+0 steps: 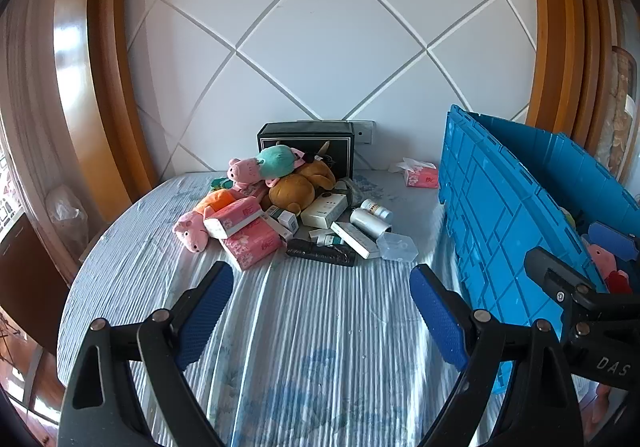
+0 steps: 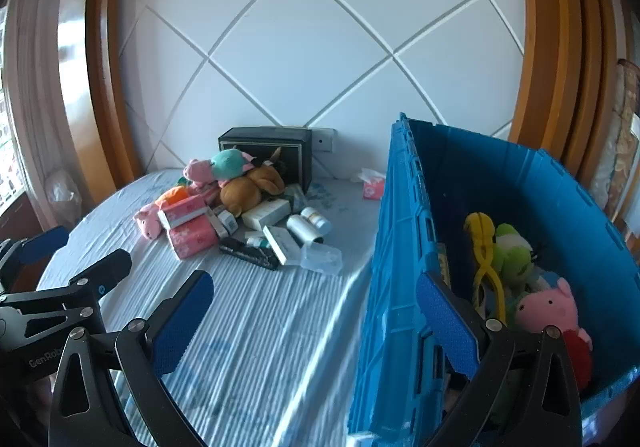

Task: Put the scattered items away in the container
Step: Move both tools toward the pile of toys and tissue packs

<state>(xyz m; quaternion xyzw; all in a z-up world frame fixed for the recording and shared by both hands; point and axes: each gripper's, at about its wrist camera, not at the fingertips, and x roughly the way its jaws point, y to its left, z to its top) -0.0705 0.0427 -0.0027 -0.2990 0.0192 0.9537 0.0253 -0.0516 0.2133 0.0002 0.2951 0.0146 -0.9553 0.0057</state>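
Both the left gripper [image 1: 322, 311] and right gripper [image 2: 316, 321] hung wide open, empty. The pile's clear plastic case [image 1: 397, 247] sat nearest; I'd grab it, then drop it into the blue plastic crate [image 2: 400, 287] alongside.

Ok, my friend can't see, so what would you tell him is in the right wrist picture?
An open right gripper hangs empty above a striped bedsheet, beside a blue crate holding a pink pig toy and a green plush. Further back lies a pile of toys and boxes.

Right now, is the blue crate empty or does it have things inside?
Not empty. The blue crate already holds a pink pig toy, a green plush and a yellow toy.
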